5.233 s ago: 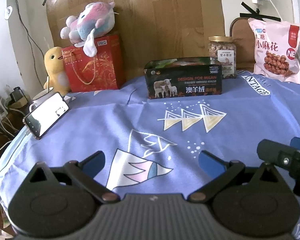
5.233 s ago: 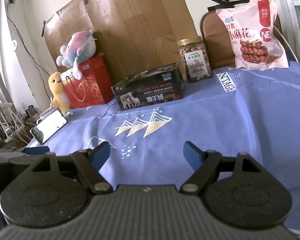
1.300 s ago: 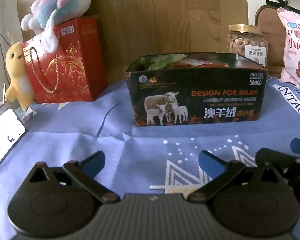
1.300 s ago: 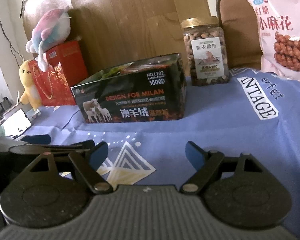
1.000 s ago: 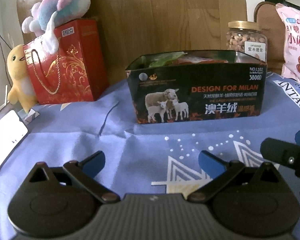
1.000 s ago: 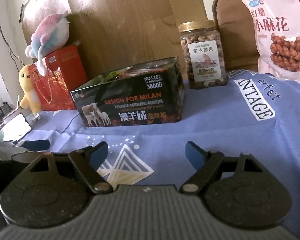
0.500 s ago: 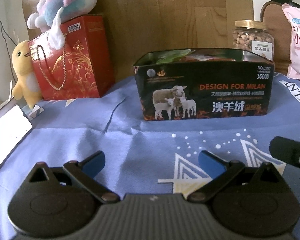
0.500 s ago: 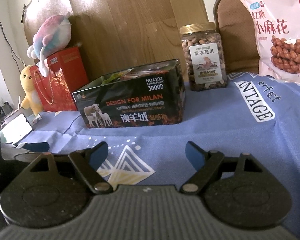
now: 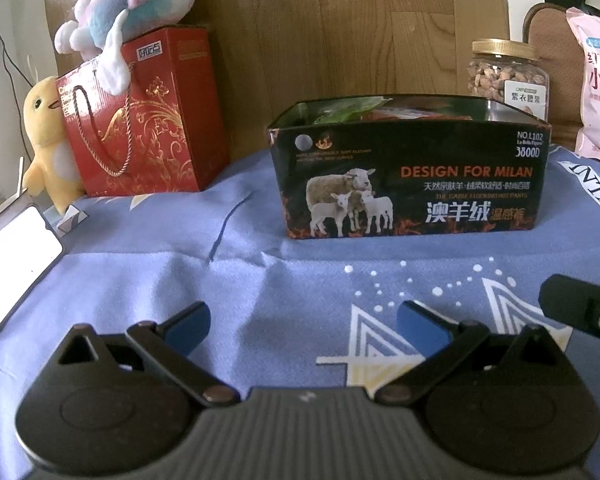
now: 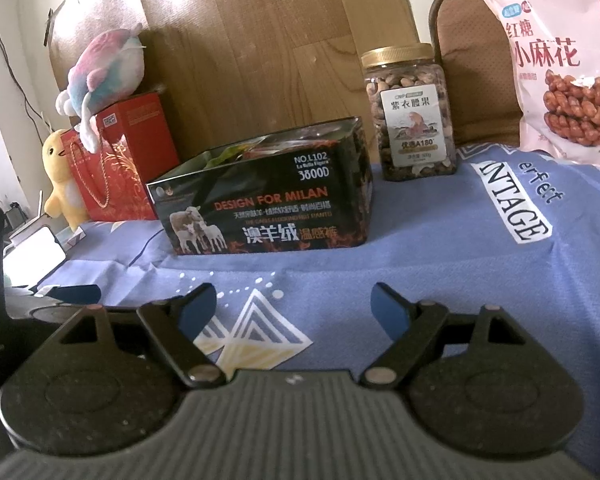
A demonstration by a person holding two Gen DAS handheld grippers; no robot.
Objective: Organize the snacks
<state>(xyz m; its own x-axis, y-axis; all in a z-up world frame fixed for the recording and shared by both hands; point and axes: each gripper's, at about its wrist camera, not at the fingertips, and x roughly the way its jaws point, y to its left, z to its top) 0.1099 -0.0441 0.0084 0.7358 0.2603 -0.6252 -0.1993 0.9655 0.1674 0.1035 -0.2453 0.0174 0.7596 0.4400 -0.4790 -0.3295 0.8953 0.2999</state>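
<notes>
Between steps by the look of it — left gripper (image 9: 302, 320) and right gripper (image 10: 294, 308) both spread wide, empty, facing the open snack-filled box (image 10: 266, 196) mid-tabletop, cashew jar (image 10: 410, 116) and twist-snack bag (image 10: 556, 68) along the back edge.

left gripper (image 9: 303, 318): low centre of its frame, jaws spread wide, nothing between the blue fingertips (image 9: 190, 320) | right gripper (image 10: 294, 306): low centre of its frame, jaws spread wide, empty; its tip shows at right edge of left view
</notes>
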